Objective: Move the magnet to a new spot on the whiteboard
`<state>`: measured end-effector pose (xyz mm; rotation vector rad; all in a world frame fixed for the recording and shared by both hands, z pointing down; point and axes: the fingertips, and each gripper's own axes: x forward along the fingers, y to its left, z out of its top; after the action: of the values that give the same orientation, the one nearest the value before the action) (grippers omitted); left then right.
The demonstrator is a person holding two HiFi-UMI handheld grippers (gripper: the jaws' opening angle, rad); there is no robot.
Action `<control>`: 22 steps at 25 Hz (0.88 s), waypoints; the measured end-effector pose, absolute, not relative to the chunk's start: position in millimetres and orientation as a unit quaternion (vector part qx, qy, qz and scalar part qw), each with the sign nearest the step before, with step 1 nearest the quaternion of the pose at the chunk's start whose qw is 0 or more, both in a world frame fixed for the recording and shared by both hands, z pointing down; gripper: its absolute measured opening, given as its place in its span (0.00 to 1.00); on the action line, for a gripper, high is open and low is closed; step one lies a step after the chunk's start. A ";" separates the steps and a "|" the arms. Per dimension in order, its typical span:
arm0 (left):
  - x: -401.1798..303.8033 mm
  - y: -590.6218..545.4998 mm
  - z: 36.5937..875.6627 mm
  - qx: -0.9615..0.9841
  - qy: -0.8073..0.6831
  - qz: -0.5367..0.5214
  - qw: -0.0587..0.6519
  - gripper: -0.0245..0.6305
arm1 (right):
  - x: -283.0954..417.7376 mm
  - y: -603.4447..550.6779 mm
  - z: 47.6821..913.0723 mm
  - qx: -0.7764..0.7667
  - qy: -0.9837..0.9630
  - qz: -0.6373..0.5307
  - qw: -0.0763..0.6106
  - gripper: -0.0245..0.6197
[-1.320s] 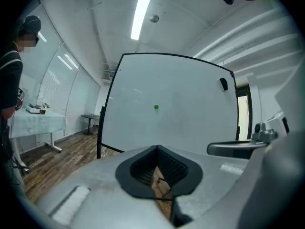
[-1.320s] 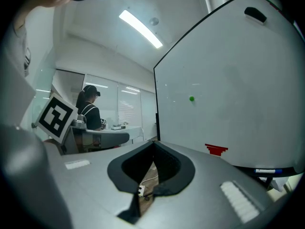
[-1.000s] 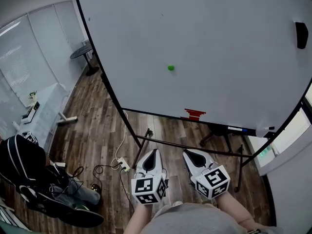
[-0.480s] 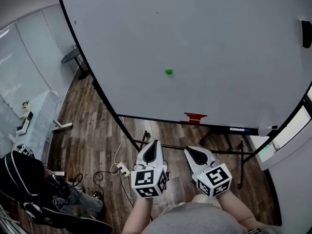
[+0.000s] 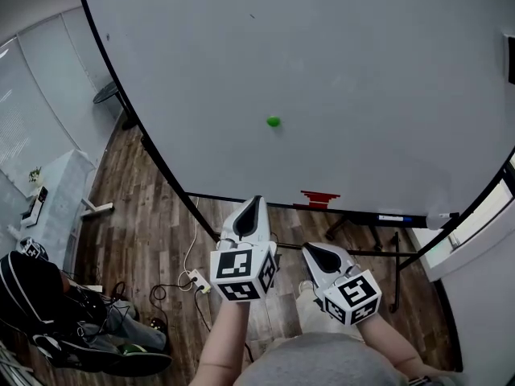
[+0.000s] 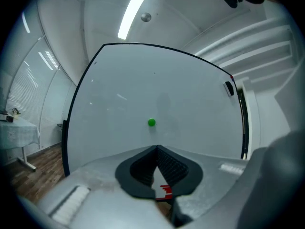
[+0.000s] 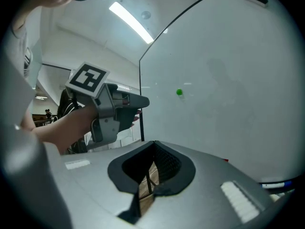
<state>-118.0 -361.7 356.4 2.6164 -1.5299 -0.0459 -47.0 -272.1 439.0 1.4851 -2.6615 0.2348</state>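
Left gripper view: left tool (image 6: 156, 148), closed and empty, points just below the green magnet (image 6: 151, 122) on the whiteboard (image 6: 190, 94); I would open it first, then approach squarely.

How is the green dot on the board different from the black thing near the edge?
The green magnet is small and round; the black block is longer and boxy. On the whiteboard, the magnet sits near the middle; the block sits higher, by the right edge. Both cling to it.

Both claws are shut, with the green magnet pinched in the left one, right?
Not quite: the left claw is shut but empty. The left gripper view shows the green magnet on the whiteboard, apart from it. The right claw is shut too.
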 end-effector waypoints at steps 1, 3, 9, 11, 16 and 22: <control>-115.4 -369.5 353.1 0.862 -0.504 -0.016 0.053 0.04 | -45.5 -278.6 438.9 0.485 -0.870 0.076 0.042 0.02; -110.1 -385.3 347.9 0.862 -0.504 -0.016 0.049 0.04 | -42.1 -293.5 437.8 0.484 -0.871 0.075 0.039 0.02; -96.0 -423.2 339.6 0.864 -0.501 -0.017 0.041 0.04 | -33.6 -330.3 433.0 0.480 -0.874 0.067 0.037 0.02; -91.5 -434.8 335.7 0.865 -0.499 -0.019 0.038 0.04 | -29.9 -342.4 431.0 0.480 -0.874 0.065 0.037 0.02; -82.2 -460.6 324.0 0.869 -0.494 -0.021 0.024 0.04 | -26.7 -368.8 427.5 0.478 -0.875 0.063 0.038 0.02; -66.7 -482.5 308.4 0.881 -0.472 -0.022 0.005 0.07 | -26.1 -390.6 427.0 0.473 -0.878 0.067 0.038 0.02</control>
<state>-66.7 -482.5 308.4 2.7595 -1.4787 -0.0701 -26.1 -390.6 427.0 1.4496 -2.6930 0.2043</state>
